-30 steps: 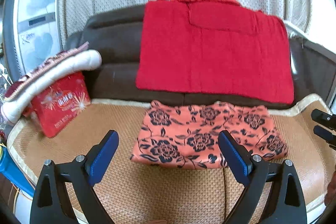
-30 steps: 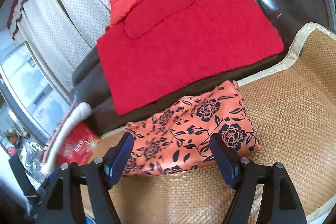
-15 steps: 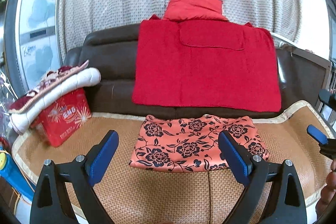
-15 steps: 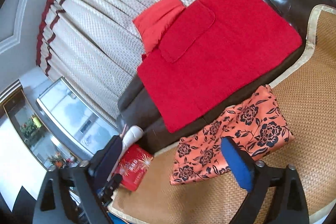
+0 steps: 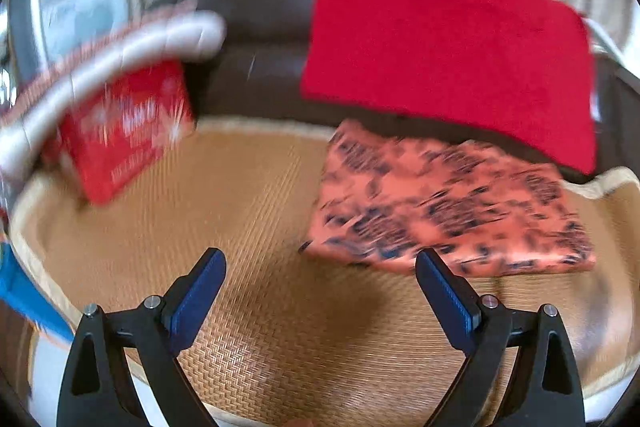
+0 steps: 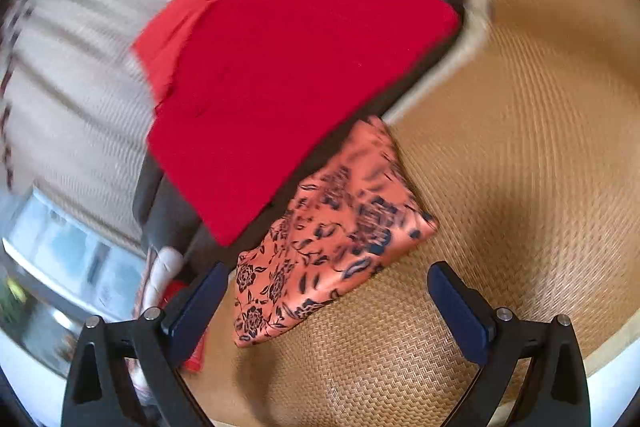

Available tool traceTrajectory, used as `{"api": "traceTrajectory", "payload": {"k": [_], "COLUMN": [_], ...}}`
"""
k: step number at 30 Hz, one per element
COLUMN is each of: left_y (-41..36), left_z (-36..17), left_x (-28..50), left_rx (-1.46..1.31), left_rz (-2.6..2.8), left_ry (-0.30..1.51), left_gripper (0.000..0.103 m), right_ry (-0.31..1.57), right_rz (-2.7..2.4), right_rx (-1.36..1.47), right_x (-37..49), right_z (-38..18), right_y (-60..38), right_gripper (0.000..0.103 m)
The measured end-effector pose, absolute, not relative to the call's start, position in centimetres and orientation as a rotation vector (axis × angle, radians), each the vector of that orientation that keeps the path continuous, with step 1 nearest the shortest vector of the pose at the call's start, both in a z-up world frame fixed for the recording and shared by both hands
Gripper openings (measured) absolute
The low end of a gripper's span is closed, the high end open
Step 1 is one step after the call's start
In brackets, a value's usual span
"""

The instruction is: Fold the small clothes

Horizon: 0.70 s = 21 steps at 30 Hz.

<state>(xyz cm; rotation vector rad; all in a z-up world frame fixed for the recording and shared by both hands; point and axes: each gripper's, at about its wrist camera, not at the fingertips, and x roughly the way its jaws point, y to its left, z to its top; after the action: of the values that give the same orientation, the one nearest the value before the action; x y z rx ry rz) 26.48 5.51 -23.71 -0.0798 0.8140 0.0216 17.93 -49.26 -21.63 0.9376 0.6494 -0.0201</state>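
A folded orange garment with dark flowers point(image 5: 444, 203) lies on the woven mat point(image 5: 240, 227), against the foot of the sofa back. My left gripper point(image 5: 318, 259) hangs open over the mat just in front of the garment's near left corner, with nothing between its fingers. In the right wrist view the same garment point(image 6: 332, 239) lies slanted, and my right gripper point(image 6: 329, 269) is open wide just short of its near edge, holding nothing. Both views are motion-blurred.
A red towel point(image 5: 440, 39) drapes the brown sofa back point(image 5: 256, 27), with an orange-red cloth above it. At the left stand a red box point(image 5: 124, 131) with a rolled white blanket point(image 5: 120, 55) on top. A blue object point(image 5: 20, 291) pokes in at the left edge.
Both grippers have dropped closer to the mat. The left one swung left, so the garment now sits to its right. The right gripper's jaws widened and it rolled. The garment has not moved.
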Motion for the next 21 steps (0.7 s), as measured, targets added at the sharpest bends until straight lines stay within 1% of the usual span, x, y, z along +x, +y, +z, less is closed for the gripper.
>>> {"api": "traceTrajectory", "payload": {"k": [4, 9, 10, 13, 15, 16, 17, 18, 19, 21], "left_y": [8.1, 9.0, 9.0, 8.4, 7.7, 7.6, 7.6, 7.5, 7.4, 7.3], "left_z": [-27.7, -30.5, -30.8, -31.6, -32.5, -32.9, -33.3, -33.7, -34.1, -34.2], "left_x": [29.0, 30.8, 31.1, 32.2, 33.0, 33.4, 33.7, 34.0, 34.4, 34.8], "left_rx": [-0.237, -0.399, -0.425, -0.483, -0.501, -0.524, -0.542, -0.556, -0.578, -0.594], "left_rz": [0.015, -0.041, -0.053, -0.074, -0.085, -0.084, -0.075, -0.068, -0.071, -0.064], "left_ry": [0.881, 0.903, 0.910, 0.916, 0.950, 0.961, 0.971, 0.984, 0.996, 0.978], "left_gripper": [0.096, 0.096, 0.096, 0.096, 0.095, 0.093, 0.091, 0.086, 0.076, 0.069], "right_ry": [0.708, 0.687, 0.683, 0.706, 0.730, 0.728, 0.715, 0.704, 0.694, 0.683], "right_rz": [0.000, -0.052, -0.056, -0.067, -0.127, -0.132, -0.144, -0.154, -0.159, -0.169], "right_rx": [1.096, 1.137, 1.138, 1.158, 1.150, 1.160, 1.159, 1.149, 1.141, 1.138], "right_x": [20.6, 23.0, 23.5, 25.4, 26.6, 27.0, 27.3, 27.7, 28.1, 29.0], "right_z": [-26.9, -29.6, -30.0, -31.5, -32.7, -33.1, -33.4, -33.2, -33.3, -33.5], "right_y": [-50.0, -50.2, -50.2, -50.1, -50.1, -50.2, -50.3, -50.3, -50.3, -50.2], "right_gripper": [0.102, 0.100, 0.099, 0.090, 0.088, 0.083, 0.082, 0.082, 0.082, 0.081]}}
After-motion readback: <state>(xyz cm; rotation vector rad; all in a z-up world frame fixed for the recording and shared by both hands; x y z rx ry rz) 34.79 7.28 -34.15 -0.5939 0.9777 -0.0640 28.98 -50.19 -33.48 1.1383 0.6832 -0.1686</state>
